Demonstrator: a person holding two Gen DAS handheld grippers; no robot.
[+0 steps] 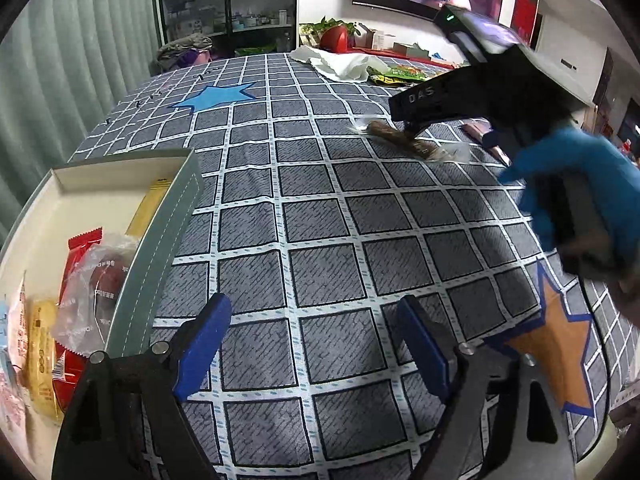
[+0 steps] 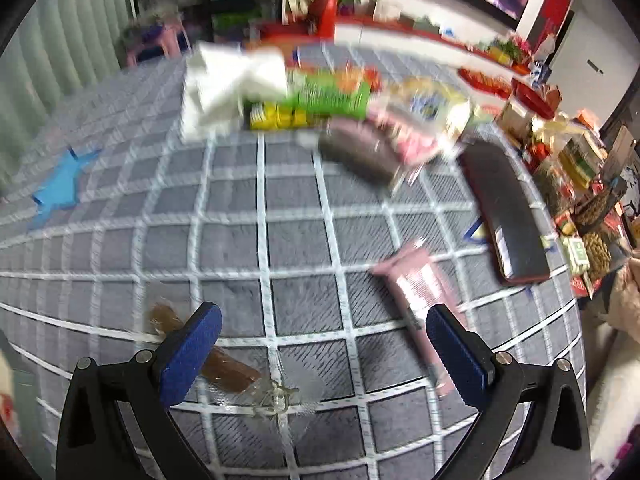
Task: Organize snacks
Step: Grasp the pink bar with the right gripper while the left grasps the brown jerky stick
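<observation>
Brown snack bar in a clear wrapper (image 2: 208,354) lies flat on the checked cloth of the tabletop (image 2: 304,240), directly beneath the left finger of the right gripper (image 2: 326,350). That gripper's jaws stand wide apart and hold nothing. In the left wrist view the same bar (image 1: 404,138) sits mid-table with the right gripper (image 1: 412,126) poised over it; contact cannot be confirmed.

Pink wrapped bar (image 2: 416,292) lies just beside the right finger, apart from the brown bar. A long dark pack (image 2: 504,208) lies beyond it toward the table's right edge. A blurred pile of further snacks (image 2: 360,120) and a white folded cloth (image 2: 224,88) occupy the far side.

Left gripper (image 1: 316,346) hovers over bare cloth near the table's front, jaws wide open and empty. Just to its left stands a grey-sided box (image 1: 160,248) with a cream interior, holding a red packet (image 1: 80,264), a yellow stick pack (image 1: 148,208), a clear-wrapped item (image 1: 96,284) and other packets too cropped to identify.
</observation>
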